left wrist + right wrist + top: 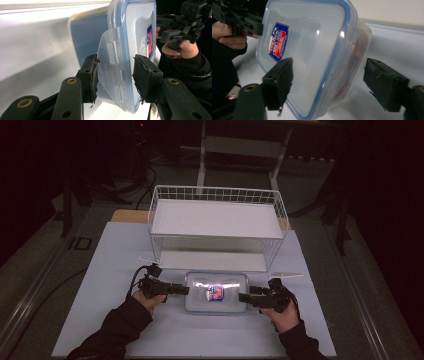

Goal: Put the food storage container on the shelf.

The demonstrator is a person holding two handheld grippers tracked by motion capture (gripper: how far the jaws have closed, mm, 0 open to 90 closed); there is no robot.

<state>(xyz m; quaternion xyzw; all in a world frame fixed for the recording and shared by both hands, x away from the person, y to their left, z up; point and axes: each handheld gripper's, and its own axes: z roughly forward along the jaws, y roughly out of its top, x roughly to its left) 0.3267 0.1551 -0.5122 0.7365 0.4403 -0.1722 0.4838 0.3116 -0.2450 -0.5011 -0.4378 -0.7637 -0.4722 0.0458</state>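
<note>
A clear plastic container (216, 292) with a blue-rimmed lid and a red-and-blue label lies flat on the pale table (125, 255), just in front of me. My left gripper (186, 290) points at its left end. In the left gripper view its jaws stand either side of the lid's flipped-out latch flap (111, 72), with a modest gap and the left pad (93, 75) touching the flap. My right gripper (242, 297) points at the right end. Its jaws are wide apart around the container's corner (329, 62), with one pad (280, 75) over the lid.
A white wire basket shelf (216, 220) stands directly behind the container, its lower opening facing me. A thin white strip (287, 275) lies by its right foot. Beyond the table the room is dark, with a white frame (245, 147) standing there.
</note>
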